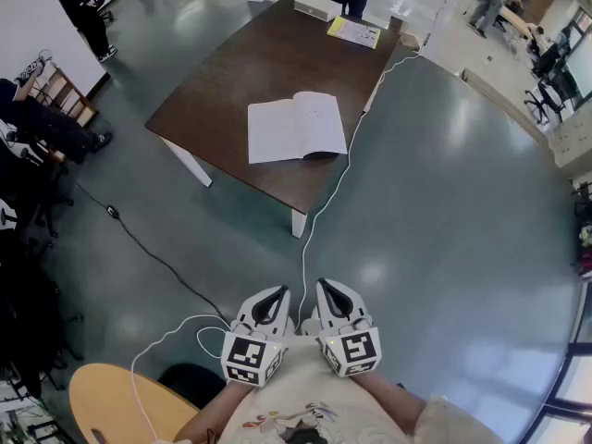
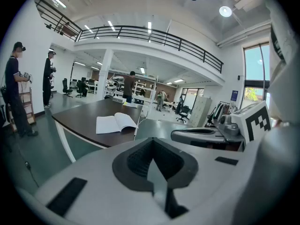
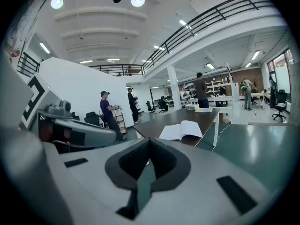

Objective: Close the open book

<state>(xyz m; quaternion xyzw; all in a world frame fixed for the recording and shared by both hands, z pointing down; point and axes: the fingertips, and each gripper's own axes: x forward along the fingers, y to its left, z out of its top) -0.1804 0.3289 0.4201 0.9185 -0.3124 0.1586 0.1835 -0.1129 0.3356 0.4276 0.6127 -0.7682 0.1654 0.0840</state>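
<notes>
Open book [image 1: 296,128] lies flat on the dark surface [image 1: 250,63]; a white cable [image 1: 319,213] drops just right of the book, papers [image 1: 354,32] beyond it. Left gripper [image 1: 272,296] and right gripper [image 1: 331,291], both closed and empty, sit well short of it

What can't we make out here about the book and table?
- Open book: page text too small in every view; cover hidden under the pages.
- Yellow-edged sheet at the table's far end: print too small, head view.
- Table's far legs: hidden under its top, head view.
</notes>
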